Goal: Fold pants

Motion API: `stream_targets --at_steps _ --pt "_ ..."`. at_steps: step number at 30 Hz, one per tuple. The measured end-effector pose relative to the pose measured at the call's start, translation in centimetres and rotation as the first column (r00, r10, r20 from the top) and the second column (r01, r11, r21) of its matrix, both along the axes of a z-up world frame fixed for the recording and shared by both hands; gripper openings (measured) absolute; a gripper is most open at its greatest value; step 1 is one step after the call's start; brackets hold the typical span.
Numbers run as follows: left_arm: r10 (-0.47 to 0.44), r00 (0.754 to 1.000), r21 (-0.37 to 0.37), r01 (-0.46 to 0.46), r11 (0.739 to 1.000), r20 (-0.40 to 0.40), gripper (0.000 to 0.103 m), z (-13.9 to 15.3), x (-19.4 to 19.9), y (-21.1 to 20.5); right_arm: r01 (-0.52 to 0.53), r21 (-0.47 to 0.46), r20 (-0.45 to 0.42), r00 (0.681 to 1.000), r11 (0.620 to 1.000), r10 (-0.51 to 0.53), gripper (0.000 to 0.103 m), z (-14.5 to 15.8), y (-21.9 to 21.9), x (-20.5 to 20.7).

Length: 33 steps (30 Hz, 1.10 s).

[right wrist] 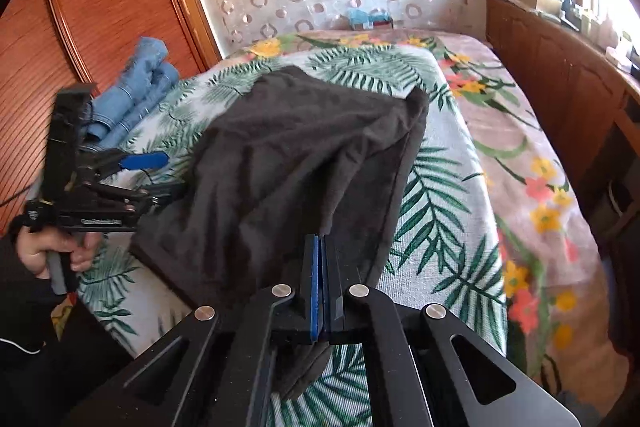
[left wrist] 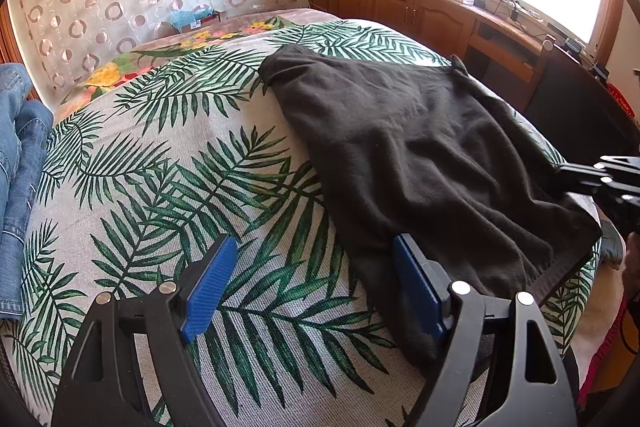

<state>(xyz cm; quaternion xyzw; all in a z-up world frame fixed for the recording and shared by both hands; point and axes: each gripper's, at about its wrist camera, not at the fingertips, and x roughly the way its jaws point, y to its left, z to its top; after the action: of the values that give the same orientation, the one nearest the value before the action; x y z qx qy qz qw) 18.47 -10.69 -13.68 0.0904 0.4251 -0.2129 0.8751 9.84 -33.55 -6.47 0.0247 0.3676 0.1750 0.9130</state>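
Dark grey pants [left wrist: 416,147] lie folded on the leaf-print bed cover [left wrist: 168,155]; they also show in the right wrist view [right wrist: 288,163]. My left gripper [left wrist: 316,255] is open, its blue pads spread wide at the near left edge of the pants, right pad against the cloth. It also shows in the right wrist view [right wrist: 160,175], beside the pants' left edge. My right gripper [right wrist: 321,247] is shut on the near edge of the pants, cloth pinched between its blue pads. Its black frame shows at the right of the left wrist view [left wrist: 560,169].
Blue jeans [right wrist: 136,95] lie piled at the bed's left side, by a wooden wardrobe [right wrist: 104,11]. A wooden cabinet [left wrist: 420,7] with clutter runs under the window on the right. A floral blanket [right wrist: 520,163] covers the bed's right part.
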Motion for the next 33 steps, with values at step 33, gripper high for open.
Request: stream_targets --at_steps 33 --pt "-0.159 0.986 -0.040 0.161 0.986 0.046 0.060 1.8 -7.8 -0.1 0.019 -0.069 0.005 1.000 0.997 -0.019 0.026 -0.5 0.9 -5.4"
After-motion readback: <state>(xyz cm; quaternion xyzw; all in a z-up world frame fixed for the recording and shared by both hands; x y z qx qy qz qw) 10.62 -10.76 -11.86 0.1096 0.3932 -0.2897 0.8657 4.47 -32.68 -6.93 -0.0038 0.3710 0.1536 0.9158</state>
